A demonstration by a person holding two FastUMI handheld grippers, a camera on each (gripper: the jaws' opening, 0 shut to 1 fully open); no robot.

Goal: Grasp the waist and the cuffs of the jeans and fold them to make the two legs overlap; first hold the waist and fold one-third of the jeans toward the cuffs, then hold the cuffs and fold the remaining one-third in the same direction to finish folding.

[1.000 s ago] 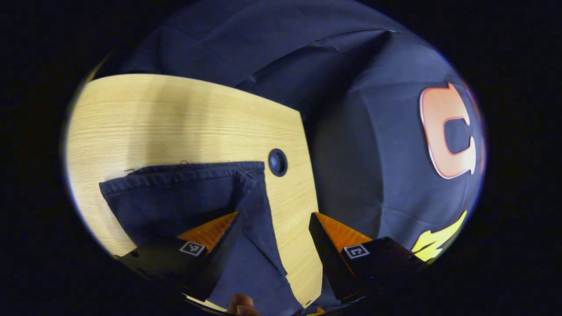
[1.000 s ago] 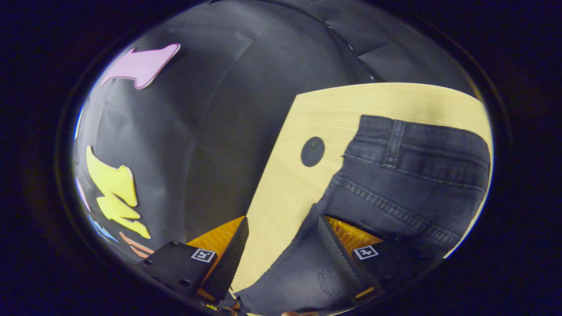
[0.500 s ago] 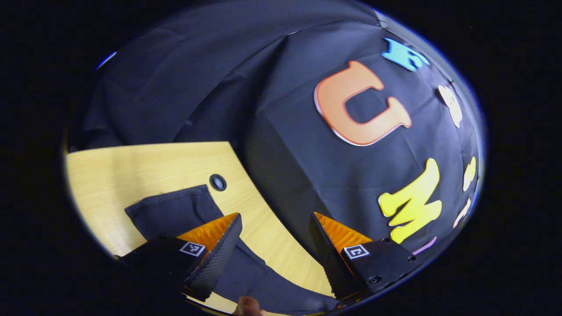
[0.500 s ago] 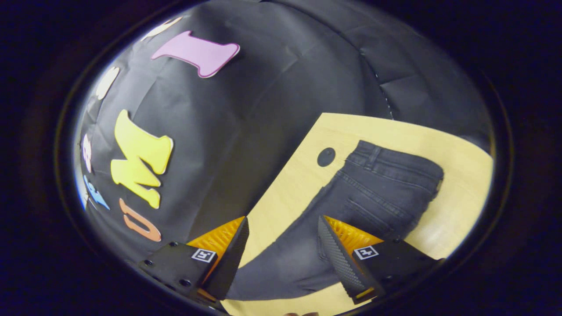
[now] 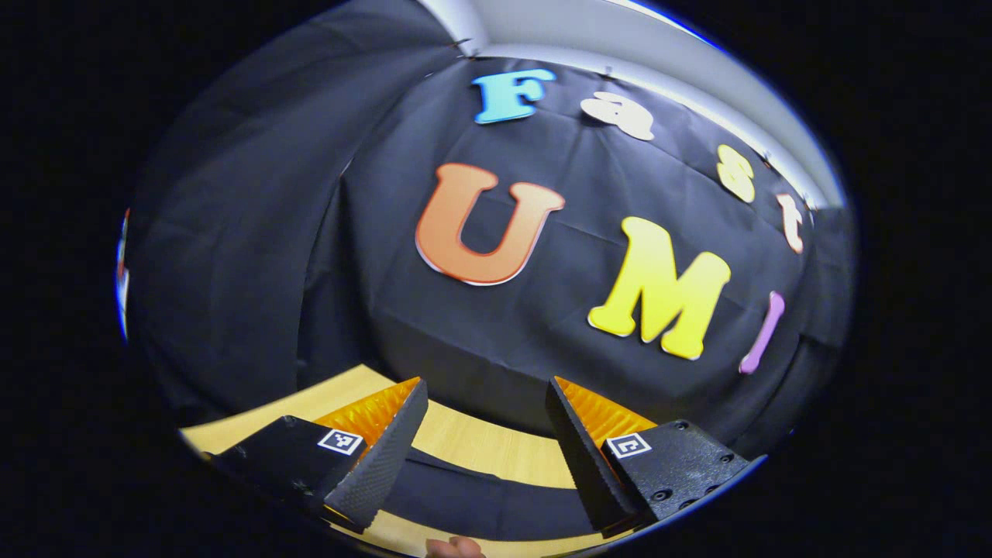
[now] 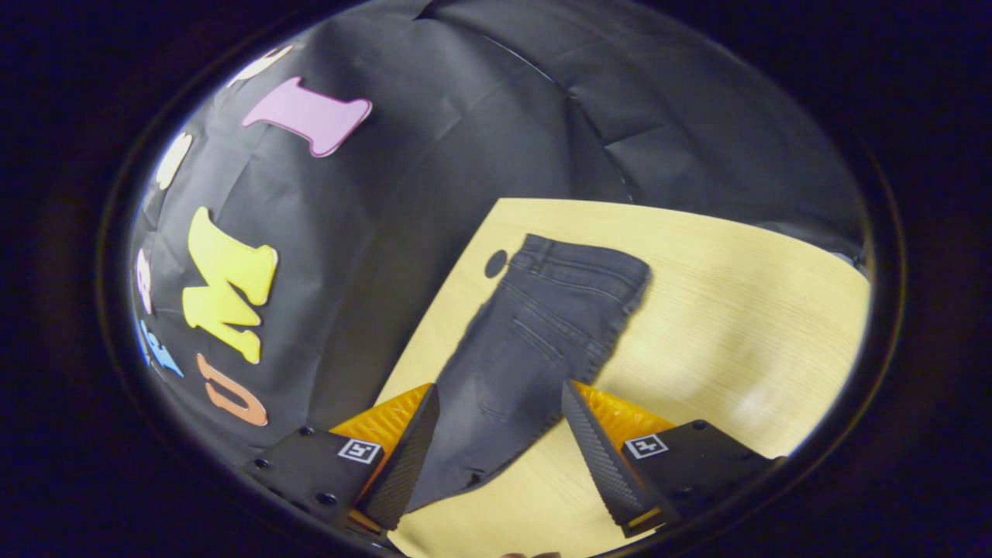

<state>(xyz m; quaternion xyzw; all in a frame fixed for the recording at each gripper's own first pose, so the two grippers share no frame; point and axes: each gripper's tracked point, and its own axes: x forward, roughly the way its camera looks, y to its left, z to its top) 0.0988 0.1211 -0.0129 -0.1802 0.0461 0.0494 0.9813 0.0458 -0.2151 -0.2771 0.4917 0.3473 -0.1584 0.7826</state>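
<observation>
Grippers lifted clear of the jeans.
Left gripper (image 5: 484, 434) and right gripper (image 6: 500, 438) both gape empty, having risen since a second ago; jeans (image 6: 535, 333) lie flat on the worktop (image 6: 736, 310), thirds apparently still unfolded.

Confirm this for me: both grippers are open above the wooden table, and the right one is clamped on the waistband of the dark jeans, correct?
Not quite. In the right gripper view the right gripper is open, clear of the jeans, which lie flat on the wooden table. The left gripper is open too.
</observation>
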